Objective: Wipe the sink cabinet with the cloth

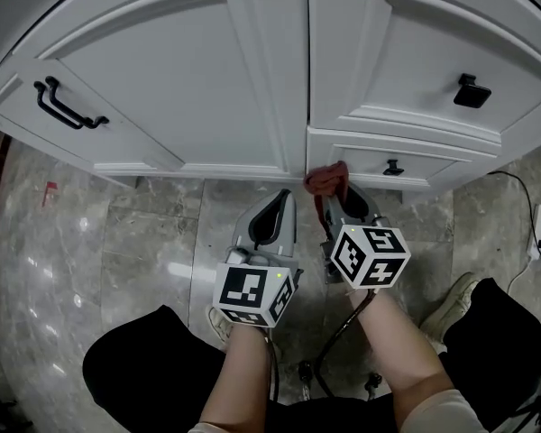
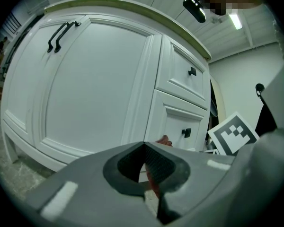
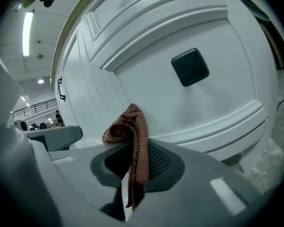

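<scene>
A white sink cabinet [image 1: 198,70] with panelled doors and black handles fills the top of the head view. My right gripper [image 1: 335,197] is shut on a reddish-brown cloth [image 1: 327,180], whose bunched end sits against the lower drawer front [image 1: 433,168] by its small black knob [image 1: 393,167]. In the right gripper view the cloth [image 3: 132,145] hangs between the jaws, right before the drawer panel and square knob [image 3: 190,67]. My left gripper [image 1: 272,219] is shut with nothing in it, held low beside the right one, short of the cabinet base [image 2: 85,141].
Grey marble floor [image 1: 144,242] lies below the cabinet. A long black pull [image 1: 65,106] is on the left door, a square knob [image 1: 472,91] on the upper right drawer. A cable and white plug [image 1: 538,233] lie at the right. The person's knees and a shoe [image 1: 460,300] are near.
</scene>
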Tool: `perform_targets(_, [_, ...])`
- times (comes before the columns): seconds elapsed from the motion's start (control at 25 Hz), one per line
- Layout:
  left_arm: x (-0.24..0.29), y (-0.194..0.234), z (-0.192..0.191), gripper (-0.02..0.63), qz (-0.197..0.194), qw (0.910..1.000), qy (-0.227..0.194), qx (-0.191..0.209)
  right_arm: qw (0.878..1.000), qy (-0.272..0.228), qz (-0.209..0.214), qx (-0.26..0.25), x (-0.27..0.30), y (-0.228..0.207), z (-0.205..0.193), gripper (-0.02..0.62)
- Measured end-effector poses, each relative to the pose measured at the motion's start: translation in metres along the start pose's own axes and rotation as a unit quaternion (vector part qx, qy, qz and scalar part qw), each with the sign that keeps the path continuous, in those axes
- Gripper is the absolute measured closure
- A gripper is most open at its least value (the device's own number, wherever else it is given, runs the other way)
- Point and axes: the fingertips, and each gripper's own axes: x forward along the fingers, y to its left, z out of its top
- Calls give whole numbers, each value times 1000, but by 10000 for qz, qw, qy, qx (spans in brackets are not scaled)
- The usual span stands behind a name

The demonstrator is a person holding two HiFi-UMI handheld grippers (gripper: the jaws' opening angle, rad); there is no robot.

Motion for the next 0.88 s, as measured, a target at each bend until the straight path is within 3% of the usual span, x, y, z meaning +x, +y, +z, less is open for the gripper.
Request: perform_targets(0.88, [32,-56,-6,606,-534,9983,137,164,9982,-289,-489,177,-39,-69,25,509])
